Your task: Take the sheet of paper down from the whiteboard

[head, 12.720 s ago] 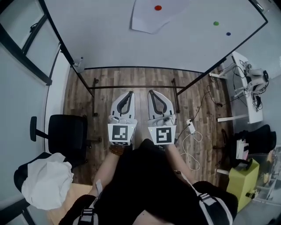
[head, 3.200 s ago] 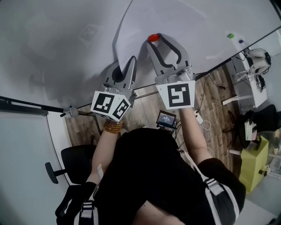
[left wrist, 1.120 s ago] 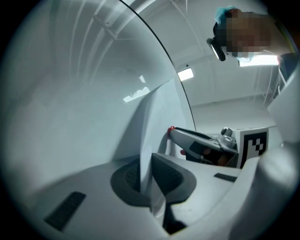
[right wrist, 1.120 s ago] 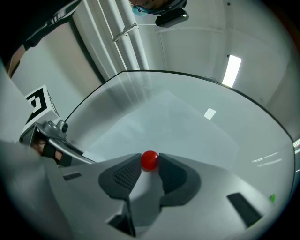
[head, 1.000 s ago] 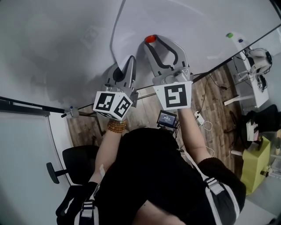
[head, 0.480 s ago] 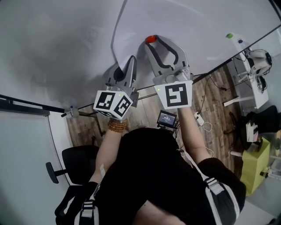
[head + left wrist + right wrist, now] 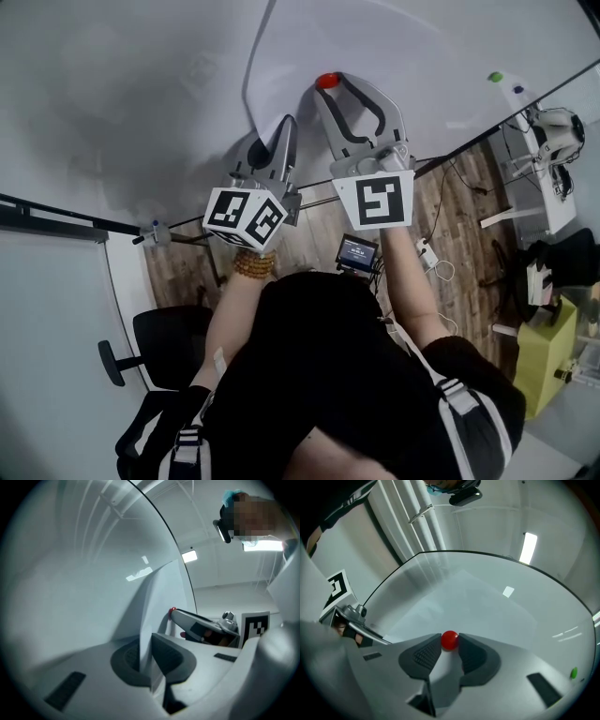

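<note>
Sheet of paper point(image 7: 291, 56) is on the whiteboard point(image 7: 112, 94), pinned by the red magnet point(image 7: 326, 80).

Head view: right gripper point(image 7: 330, 84) is clamped on the red magnet. Left gripper point(image 7: 286, 128) sits below-left of the magnet, pinching the sheet's curled edge.

Left gripper view: jaws clenched with the paper edge between the pads. The magnet is beyond them, at the right gripper's tip.

Right gripper view: both pads touch the magnet's sides, with the sheet behind it. Green magnet point(image 7: 573, 672) is well right of the red one.

On whiteboard point(image 7: 112, 84): sheet of paper point(image 7: 300, 47), pinned by red magnet point(image 7: 326, 80); right gripper point(image 7: 330, 84) jaws flank red magnet; left gripper point(image 7: 286, 124) jaws together at sheet's lower corner; green magnet point(image 7: 495, 77) near whiteboard's right edge.
</note>
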`<action>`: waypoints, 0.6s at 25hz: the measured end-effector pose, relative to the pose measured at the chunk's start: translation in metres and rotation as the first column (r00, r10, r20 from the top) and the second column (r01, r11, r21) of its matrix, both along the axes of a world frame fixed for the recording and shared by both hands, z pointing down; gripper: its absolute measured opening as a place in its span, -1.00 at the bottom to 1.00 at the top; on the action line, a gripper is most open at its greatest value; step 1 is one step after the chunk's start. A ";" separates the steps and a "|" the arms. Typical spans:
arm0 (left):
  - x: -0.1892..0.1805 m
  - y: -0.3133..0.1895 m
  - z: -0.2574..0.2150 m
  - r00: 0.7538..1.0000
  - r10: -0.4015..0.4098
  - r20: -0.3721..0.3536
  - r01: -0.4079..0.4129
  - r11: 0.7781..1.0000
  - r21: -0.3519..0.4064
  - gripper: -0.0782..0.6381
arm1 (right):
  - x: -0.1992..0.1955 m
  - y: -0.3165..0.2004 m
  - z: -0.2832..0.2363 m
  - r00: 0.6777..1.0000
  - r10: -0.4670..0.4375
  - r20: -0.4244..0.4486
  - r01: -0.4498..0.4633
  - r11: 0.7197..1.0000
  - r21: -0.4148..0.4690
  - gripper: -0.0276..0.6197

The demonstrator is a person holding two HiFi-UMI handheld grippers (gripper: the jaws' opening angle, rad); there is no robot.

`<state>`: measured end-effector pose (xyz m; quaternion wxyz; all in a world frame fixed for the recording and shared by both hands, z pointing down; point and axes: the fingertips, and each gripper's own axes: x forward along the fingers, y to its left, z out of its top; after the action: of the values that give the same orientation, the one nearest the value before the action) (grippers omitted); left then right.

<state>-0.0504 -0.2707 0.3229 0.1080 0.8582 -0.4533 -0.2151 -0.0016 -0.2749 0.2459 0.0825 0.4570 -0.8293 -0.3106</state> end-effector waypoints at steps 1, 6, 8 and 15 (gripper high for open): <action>0.000 0.000 0.000 1.000 0.000 0.000 0.000 1.000 -0.001 -0.75 | 0.000 0.000 0.000 1.000 0.000 0.001 0.000 1.000 0.000 -0.57; -0.002 -0.001 0.002 1.000 -0.002 -0.001 0.002 1.000 -0.012 -0.75 | 0.000 0.001 0.000 1.000 0.006 -0.008 -0.006 1.000 0.009 -0.57; -0.003 -0.002 0.005 1.000 -0.002 -0.005 0.002 1.000 -0.018 -0.75 | 0.001 0.003 0.000 1.000 0.009 -0.002 -0.009 1.000 0.009 -0.57; -0.005 -0.002 0.007 1.000 0.003 -0.017 -0.004 1.000 -0.027 -0.75 | 0.004 0.005 0.003 1.000 0.011 -0.001 -0.011 1.000 0.005 -0.56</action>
<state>-0.0552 -0.2723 0.3300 0.1241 0.8556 -0.4537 -0.2161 0.0021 -0.2698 0.2486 0.0836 0.4617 -0.8260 -0.3124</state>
